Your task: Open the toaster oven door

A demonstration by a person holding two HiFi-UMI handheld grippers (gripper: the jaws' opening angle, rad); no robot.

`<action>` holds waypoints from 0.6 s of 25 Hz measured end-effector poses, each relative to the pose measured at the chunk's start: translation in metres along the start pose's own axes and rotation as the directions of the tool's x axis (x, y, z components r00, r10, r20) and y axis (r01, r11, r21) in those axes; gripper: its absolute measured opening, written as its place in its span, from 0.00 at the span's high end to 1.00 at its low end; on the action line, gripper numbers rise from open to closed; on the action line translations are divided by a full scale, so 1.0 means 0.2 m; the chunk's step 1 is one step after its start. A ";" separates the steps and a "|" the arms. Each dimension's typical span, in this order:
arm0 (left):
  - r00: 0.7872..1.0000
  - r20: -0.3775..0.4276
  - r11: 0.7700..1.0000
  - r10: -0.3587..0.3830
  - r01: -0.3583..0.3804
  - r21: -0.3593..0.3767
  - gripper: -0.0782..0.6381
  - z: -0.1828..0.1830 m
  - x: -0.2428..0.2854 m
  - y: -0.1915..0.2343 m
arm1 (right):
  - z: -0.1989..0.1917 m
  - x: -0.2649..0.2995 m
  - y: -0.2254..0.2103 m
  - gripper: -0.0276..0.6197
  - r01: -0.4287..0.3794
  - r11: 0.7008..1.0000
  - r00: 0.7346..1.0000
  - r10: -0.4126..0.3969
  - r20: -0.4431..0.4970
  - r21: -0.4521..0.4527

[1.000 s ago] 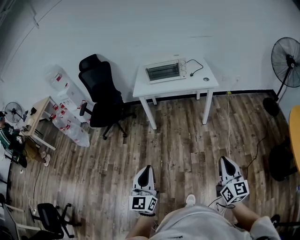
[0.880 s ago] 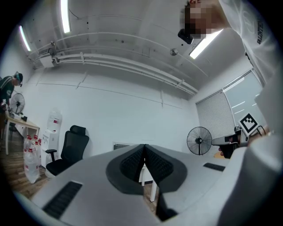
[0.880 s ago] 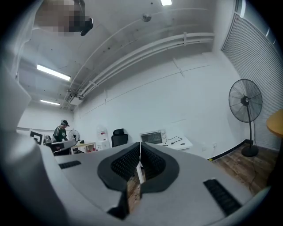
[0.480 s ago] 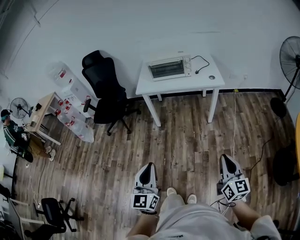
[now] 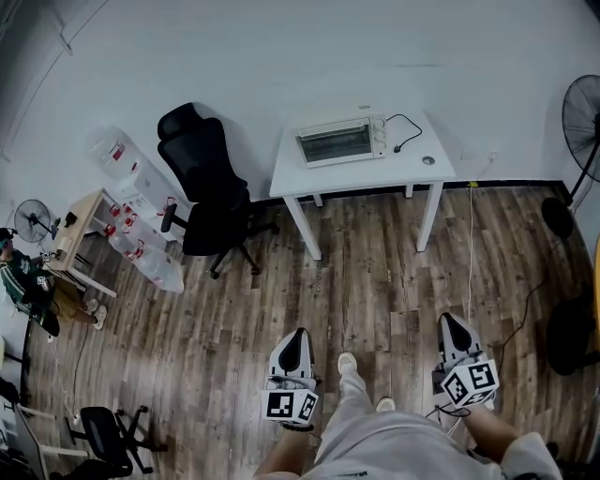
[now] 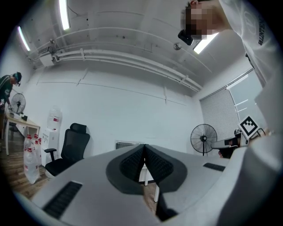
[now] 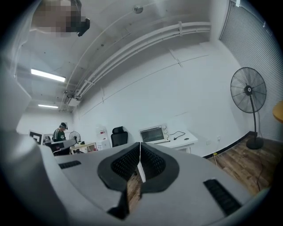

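The head view alone shows them from above: left gripper (image 5: 294,336) and right gripper (image 5: 452,322), level, aimed at 12 o'clock, jaws pressed together. Far off at 12, the toaster oven (image 5: 339,142) sits on the white counter (image 5: 441,169), long axis 9-to-3, door facing 6 o'clock.

The right gripper (image 7: 140,146) has its jaws pressed together with nothing between them. Beyond its tips, at one o'clock, a toaster oven (image 7: 153,133) sits on a white table (image 7: 183,140). A fan (image 7: 248,90) stands at three o'clock.

Bright ceiling tubes (image 6: 64,13) (glare); edges seemingly fisheye-warped.
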State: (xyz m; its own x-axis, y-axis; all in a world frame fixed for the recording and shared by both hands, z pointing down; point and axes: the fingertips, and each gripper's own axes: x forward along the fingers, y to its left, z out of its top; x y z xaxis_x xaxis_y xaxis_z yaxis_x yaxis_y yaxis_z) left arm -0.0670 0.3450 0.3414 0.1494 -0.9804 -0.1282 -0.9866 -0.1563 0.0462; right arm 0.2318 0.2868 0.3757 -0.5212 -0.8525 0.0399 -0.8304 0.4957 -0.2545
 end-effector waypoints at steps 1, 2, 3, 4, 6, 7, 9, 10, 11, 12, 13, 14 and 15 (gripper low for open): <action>1.000 -0.001 1.000 -0.002 0.002 -0.004 0.88 0.00 0.04 0.03 | 0.02 0.04 0.01 0.93 0.002 1.000 1.000 -0.002 -0.001 -0.006; 1.000 -0.001 1.000 -0.004 0.004 -0.009 0.88 0.00 0.08 0.06 | 0.03 0.08 0.01 0.93 0.006 1.000 1.000 -0.006 -0.003 -0.011; 1.000 -0.002 1.000 -0.009 0.009 -0.015 0.88 -0.01 0.13 0.08 | 0.05 0.13 0.00 0.93 0.012 1.000 1.000 -0.012 -0.004 -0.014; 1.000 -0.004 1.000 -0.014 0.014 -0.021 0.88 -0.01 0.18 0.11 | 0.06 0.17 0.00 0.93 0.019 1.000 1.000 -0.019 -0.005 -0.016; 1.000 -0.009 0.999 -0.028 0.028 -0.027 0.88 -0.03 0.27 0.16 | 0.07 0.27 -0.01 0.93 0.033 0.999 0.999 -0.033 -0.005 -0.017; 0.999 -0.010 0.999 -0.036 0.036 -0.028 0.88 -0.04 0.32 0.19 | 0.08 0.32 -0.02 0.93 0.040 0.999 0.999 -0.040 -0.004 -0.017; 0.999 -0.011 0.998 -0.049 0.049 -0.029 0.88 -0.05 0.43 0.26 | 0.09 0.42 -0.03 0.93 0.053 0.998 0.999 -0.053 -0.002 -0.017; 0.999 -0.011 0.998 -0.053 0.053 -0.029 0.88 -0.05 0.48 0.29 | 0.10 0.48 -0.03 0.93 0.059 0.998 0.998 -0.059 0.000 -0.016; 0.998 -0.011 0.998 -0.057 0.057 -0.030 0.88 -0.04 0.53 0.33 | 0.10 0.53 -0.03 0.93 0.064 0.998 0.998 -0.064 0.001 -0.015; 0.998 -0.010 0.998 -0.063 0.062 -0.030 0.88 -0.04 0.58 0.36 | 0.11 0.59 -0.03 0.93 0.068 0.998 0.998 -0.068 0.002 -0.012; 0.998 -0.009 0.997 -0.069 0.069 -0.030 0.88 -0.03 0.63 0.40 | 0.12 0.64 -0.03 0.93 0.072 0.997 0.997 -0.072 0.004 -0.010; 0.997 -0.008 0.997 -0.075 0.075 -0.030 0.88 -0.03 0.68 0.43 | 0.12 0.70 -0.03 0.93 0.076 0.997 0.997 -0.076 0.006 -0.008; 0.997 -0.007 0.996 -0.081 0.081 -0.030 0.88 -0.03 0.72 0.47 | 0.12 0.76 -0.02 0.93 0.078 0.997 0.997 -0.078 0.006 -0.007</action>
State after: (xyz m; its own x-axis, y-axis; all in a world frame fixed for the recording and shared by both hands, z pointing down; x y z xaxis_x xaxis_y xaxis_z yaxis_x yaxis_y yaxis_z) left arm -0.1376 0.1884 0.3333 0.2291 -0.9653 -0.1249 -0.9689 -0.2385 0.0655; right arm 0.1605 0.1524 0.3594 -0.4537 -0.8895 0.0533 -0.8698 0.4291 -0.2434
